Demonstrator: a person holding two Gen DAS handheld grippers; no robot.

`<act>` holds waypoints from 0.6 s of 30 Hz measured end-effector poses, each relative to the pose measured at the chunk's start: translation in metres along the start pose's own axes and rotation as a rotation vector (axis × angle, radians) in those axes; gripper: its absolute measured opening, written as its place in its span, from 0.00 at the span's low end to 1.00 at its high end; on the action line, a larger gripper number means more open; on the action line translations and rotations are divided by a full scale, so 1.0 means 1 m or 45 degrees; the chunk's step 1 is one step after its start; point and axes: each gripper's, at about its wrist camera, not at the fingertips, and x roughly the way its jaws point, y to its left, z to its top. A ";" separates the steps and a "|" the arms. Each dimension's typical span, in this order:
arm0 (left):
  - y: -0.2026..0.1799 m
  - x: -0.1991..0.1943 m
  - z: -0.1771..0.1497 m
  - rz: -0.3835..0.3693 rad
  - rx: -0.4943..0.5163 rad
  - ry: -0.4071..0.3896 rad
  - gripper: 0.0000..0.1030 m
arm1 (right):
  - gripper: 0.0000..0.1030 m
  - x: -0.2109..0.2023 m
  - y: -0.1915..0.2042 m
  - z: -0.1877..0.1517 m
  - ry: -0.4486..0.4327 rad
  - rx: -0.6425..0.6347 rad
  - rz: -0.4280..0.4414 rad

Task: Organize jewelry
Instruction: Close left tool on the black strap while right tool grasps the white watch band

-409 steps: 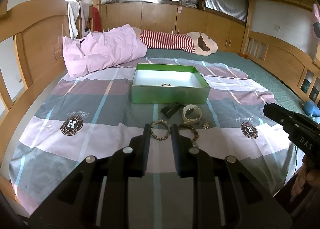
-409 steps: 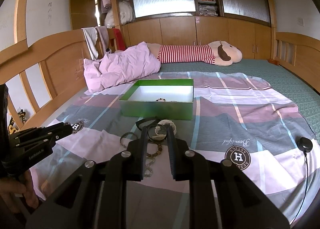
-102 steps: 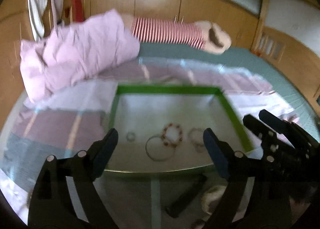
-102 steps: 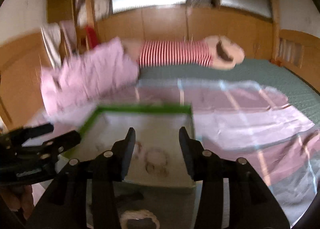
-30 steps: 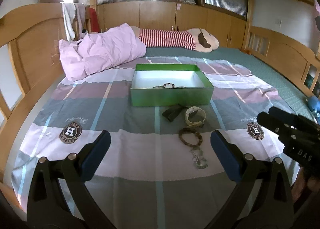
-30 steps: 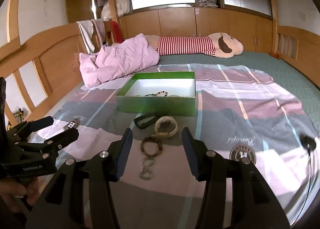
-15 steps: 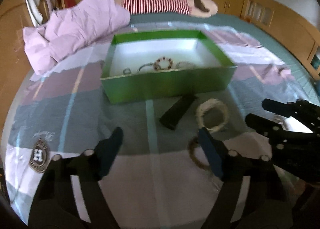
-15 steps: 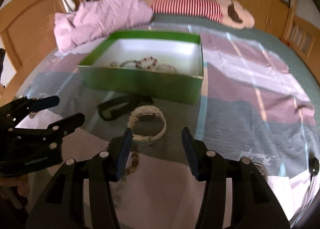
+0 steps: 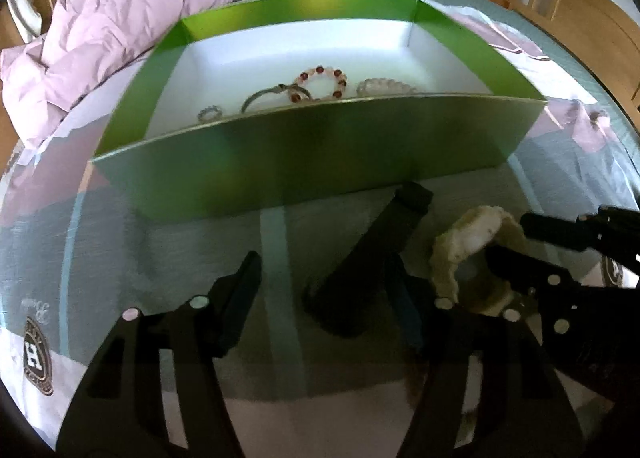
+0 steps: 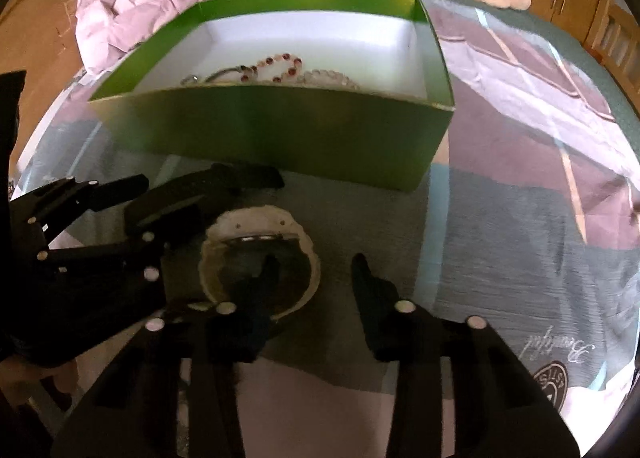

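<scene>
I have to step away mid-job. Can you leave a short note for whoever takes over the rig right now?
Left gripper: jaws closing around the black strap, not pinched yet.
Right gripper: jaws closing, one finger inside the cream watch, no grip yet.
Done: four bracelets, including the red-beaded bracelet, lie in the green box.
Left: strap and watch, both on the bedspread before the box.

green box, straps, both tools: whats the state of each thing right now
green box: open, no lid, bracelets lying inside
beaded bracelet: in the box, flat on its floor
black strap: on the bedspread outside the box, between the left tool's fingers, not pinched
white watch: on the bedspread, its band between the right tool's fingers
left tool: closing, nothing gripped
right tool: closing around the watch band
</scene>
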 end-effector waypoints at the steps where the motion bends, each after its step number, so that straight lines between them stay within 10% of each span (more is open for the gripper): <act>1: 0.000 0.002 0.000 -0.010 -0.010 0.002 0.48 | 0.22 0.003 -0.001 0.001 0.006 0.005 0.003; 4: -0.003 0.002 0.003 0.000 -0.002 -0.023 0.22 | 0.07 0.006 -0.006 0.002 -0.008 0.031 0.005; 12: -0.002 -0.040 0.006 0.015 -0.014 -0.123 0.20 | 0.06 -0.046 0.000 0.008 -0.231 0.045 -0.006; 18: 0.016 -0.148 -0.008 0.010 -0.096 -0.384 0.20 | 0.06 -0.121 0.003 -0.008 -0.428 0.075 0.035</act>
